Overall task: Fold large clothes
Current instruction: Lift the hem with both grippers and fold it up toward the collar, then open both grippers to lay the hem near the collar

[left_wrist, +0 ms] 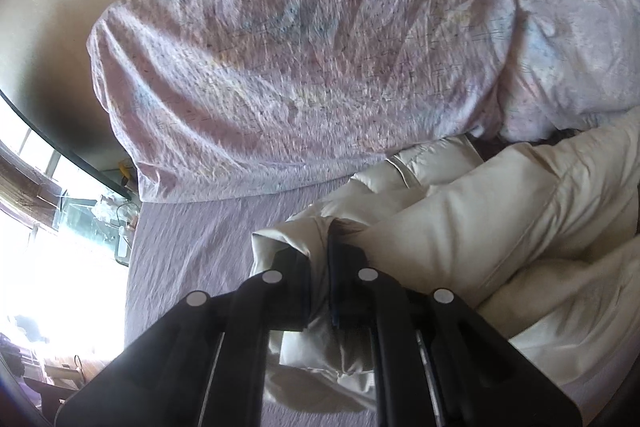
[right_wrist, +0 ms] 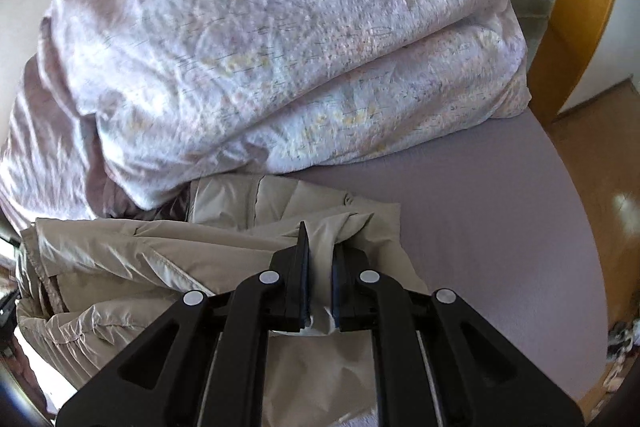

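left claw (left_wrist: 320,279) is clamped on a bunched fold of the cream puffy jacket (left_wrist: 500,211), fabric squeezed tight between its two pads and spilling out below them. right claw (right_wrist: 320,267) is doing the same thing on its side, pinching a ridge of the same jacket (right_wrist: 120,255) that pokes up between the fingers.

the jacket lies on the bed's lilac sheet (right_wrist: 500,219). in the left view it runs from the claw out toward 2 o'clock, all puffed and creased. in the right view it spreads from the claw toward 9 o'clock, with a quilted panel up at 11 o'clock and a bit of dark lining at its far edge.

the big thing crowding it is the rumpled duvet (left_wrist: 300,59), pinkish lilac with a faint print. it fills the whole 12 o'clock side of both views (right_wrist: 280,47), and its lower edge sits right on the far end of the jacket, touching or overlapping it, so no bare sheet shows on that side.

further out: a bright window (left_wrist: 60,247) at 8 o'clock in the left view, with some clutter i can't make out next to it. in the right view there's a wooden bed frame (right_wrist: 580,39) at 2 o'clock and a wood floor (right_wrist: 616,211) at 3 o'clock beyond the mattress edge.
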The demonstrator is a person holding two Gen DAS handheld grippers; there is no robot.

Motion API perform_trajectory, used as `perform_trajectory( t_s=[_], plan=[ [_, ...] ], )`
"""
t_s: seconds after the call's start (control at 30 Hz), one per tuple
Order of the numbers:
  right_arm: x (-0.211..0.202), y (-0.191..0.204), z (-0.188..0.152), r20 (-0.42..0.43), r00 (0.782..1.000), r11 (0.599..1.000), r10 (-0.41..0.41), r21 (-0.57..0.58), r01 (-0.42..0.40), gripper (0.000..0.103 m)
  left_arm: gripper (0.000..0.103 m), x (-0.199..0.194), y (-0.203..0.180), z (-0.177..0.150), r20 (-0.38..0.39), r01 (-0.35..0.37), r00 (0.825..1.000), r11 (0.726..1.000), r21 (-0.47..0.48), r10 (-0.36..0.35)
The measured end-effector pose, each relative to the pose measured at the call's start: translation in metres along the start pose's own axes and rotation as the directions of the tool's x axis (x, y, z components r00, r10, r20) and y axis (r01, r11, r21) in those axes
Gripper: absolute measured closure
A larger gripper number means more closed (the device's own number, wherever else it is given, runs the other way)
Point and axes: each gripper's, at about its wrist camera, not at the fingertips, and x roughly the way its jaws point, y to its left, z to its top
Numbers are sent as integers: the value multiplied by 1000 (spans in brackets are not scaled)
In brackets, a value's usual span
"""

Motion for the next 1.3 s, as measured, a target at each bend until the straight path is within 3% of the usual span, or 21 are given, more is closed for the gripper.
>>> perform_trajectory(
  t_s=[0.37, 0.57, 0.77, 0.83, 0.87, 0.9, 0.93, 1.1, 1.3],
  plan=[
    [52, 1, 31, -53, 999, 997, -8, 76, 12, 93, 90, 54, -5, 26, -71, -3, 997, 998, -58, -1],
    [67, -4, 42, -77, 997, 994, 12, 113, -4, 80, 88, 74, -6, 34, -105, 5, 994, 997, -80, -13],
    [32, -11, 56, 27, 999, 995, 19, 97, -21, 62, 74, 66, -13, 38, -97, 15, 995, 997, -73, -22],
    [17, -8, 56, 45, 998, 997, 41, 66, -44, 61, 61, 58, -15, 39, -82, 14, 996, 997, -71, -20],
    [8, -1, 53, 48, 997, 997, 62, 35, -64, 61, 51, 52, -16, 41, -61, 4, 998, 998, -67, -8],
    [3, 3, 50, 47, 996, 997, 75, 17, -75, 61, 30, 44, -18, 42, -29, -22, 999, 998, -60, 21],
    [-4, 12, 43, 41, 994, 995, 100, -19, -99, 61, 24, 33, -20, 43, 18, -42, 999, 998, -49, 43],
    [-19, 54, -2, -22, 984, 970, 179, -162, -181, 61, 24, 3, -35, 38, 69, 0, 998, 1000, 5, 0],
    [-17, 87, -53, -97, 981, 945, 168, -268, -189, 61, 24, -15, -59, 11, 54, 62, 996, 997, 54, -65]
  ],
)
